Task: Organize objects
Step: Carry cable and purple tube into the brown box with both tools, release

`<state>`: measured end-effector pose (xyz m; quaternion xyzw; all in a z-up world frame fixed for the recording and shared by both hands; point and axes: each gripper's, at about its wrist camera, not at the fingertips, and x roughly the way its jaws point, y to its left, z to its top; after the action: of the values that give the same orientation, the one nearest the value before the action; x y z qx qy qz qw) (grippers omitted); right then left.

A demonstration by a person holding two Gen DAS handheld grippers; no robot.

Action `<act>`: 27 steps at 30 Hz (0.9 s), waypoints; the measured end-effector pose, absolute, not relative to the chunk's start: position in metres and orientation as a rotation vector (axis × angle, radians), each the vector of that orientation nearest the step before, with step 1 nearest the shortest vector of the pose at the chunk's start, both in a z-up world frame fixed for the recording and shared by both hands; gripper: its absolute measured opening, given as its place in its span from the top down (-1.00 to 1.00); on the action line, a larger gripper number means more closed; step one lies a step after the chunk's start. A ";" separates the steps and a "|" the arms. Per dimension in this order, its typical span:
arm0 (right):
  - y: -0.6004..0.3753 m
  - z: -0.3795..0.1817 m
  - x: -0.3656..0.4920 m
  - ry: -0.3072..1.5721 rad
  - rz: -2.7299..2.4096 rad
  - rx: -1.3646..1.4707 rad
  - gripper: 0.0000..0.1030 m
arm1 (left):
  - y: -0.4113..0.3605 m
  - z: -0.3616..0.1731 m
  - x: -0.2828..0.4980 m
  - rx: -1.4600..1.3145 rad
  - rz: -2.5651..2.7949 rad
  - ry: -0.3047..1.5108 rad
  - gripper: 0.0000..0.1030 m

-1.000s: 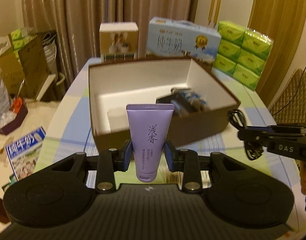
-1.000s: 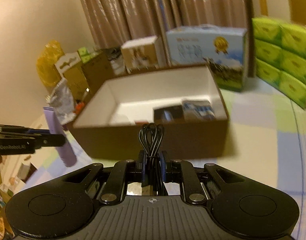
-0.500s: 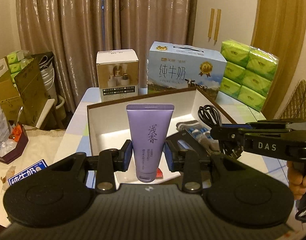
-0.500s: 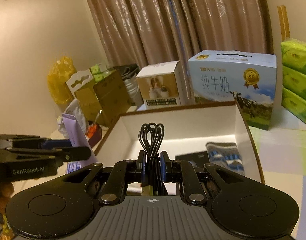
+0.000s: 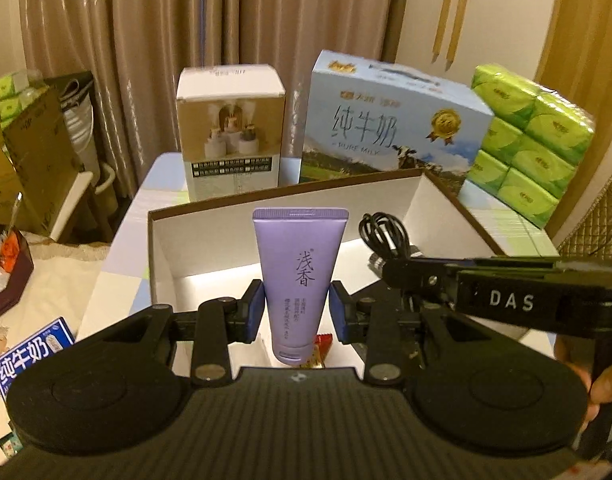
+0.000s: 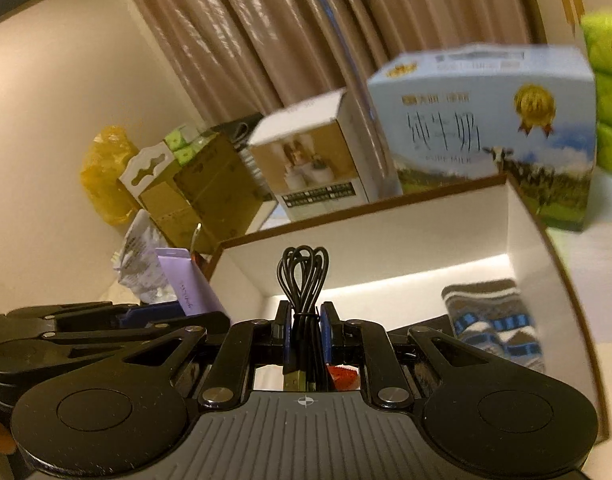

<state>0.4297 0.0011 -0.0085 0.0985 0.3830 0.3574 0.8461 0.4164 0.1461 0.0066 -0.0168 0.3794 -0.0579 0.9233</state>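
Your left gripper [image 5: 296, 312] clamps the purple tube [image 5: 298, 276]; your right gripper [image 6: 304, 330] clamps the coiled cable [image 6: 303, 280]. Both hang over the open box [image 5: 438, 200]. Lower each into bare floor, then release.

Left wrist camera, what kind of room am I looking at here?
Most likely a room in a home, used partly for storage: floor-length curtains, a milk carton and tissue packs on a table, and cardboard boxes piled beside it.

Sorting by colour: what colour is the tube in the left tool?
Lavender plastic tube, clearest in left wrist view.
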 end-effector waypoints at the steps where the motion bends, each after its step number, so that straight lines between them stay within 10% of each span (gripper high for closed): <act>1: 0.003 -0.013 0.436 0.824 0.748 0.220 0.78 | 0.147 0.002 0.423 -0.038 -0.118 0.787 0.43; 27: 0.022 -0.067 0.503 0.989 0.613 0.377 0.78 | 0.159 -0.065 0.498 -0.089 -0.132 0.946 0.25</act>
<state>0.5031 0.0222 -0.0669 0.1772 0.4644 0.2875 0.8187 0.4979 0.1594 -0.0653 -0.0430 0.4550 -0.0637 0.8872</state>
